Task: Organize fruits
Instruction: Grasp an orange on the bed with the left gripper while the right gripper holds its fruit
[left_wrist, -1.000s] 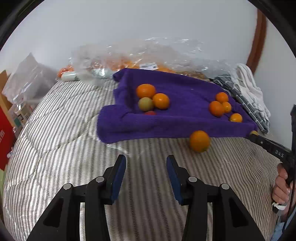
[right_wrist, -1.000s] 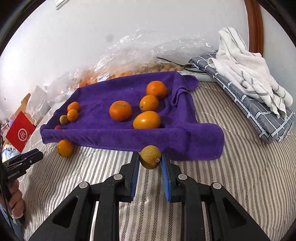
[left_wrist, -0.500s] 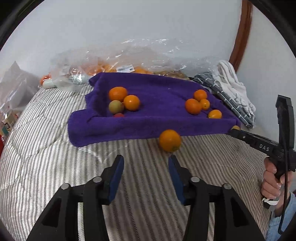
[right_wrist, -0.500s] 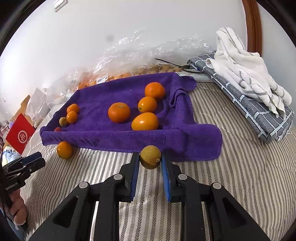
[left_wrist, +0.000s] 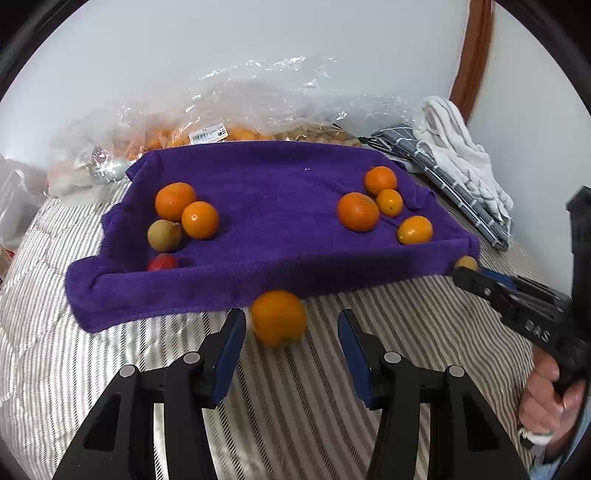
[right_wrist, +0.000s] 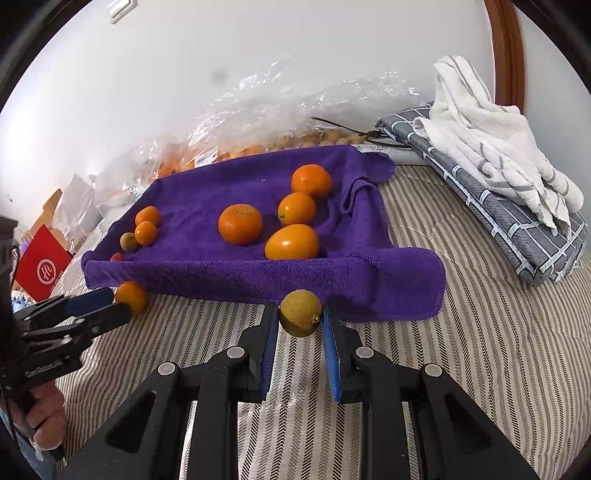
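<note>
A purple towel (left_wrist: 277, 210) lies on the striped bed and holds several oranges in two groups, plus a green-brown fruit (left_wrist: 164, 235) and a small red one (left_wrist: 162, 262) on its left. A loose orange (left_wrist: 279, 317) lies on the bed by the towel's front edge, between the open fingers of my left gripper (left_wrist: 291, 332); it also shows in the right wrist view (right_wrist: 132, 297). My right gripper (right_wrist: 300, 325) is shut on a yellow-green fruit (right_wrist: 300, 318) just in front of the towel (right_wrist: 258, 273).
Clear plastic bags of fruit (left_wrist: 229, 122) lie behind the towel against the wall. Folded grey and white towels (right_wrist: 498, 162) lie at the right. A red box (right_wrist: 40, 271) stands off the bed's left side.
My left gripper has moved forward and right, so the loose orange now lies between its open fingers. My right gripper has stayed nearly still with its fruit.
</note>
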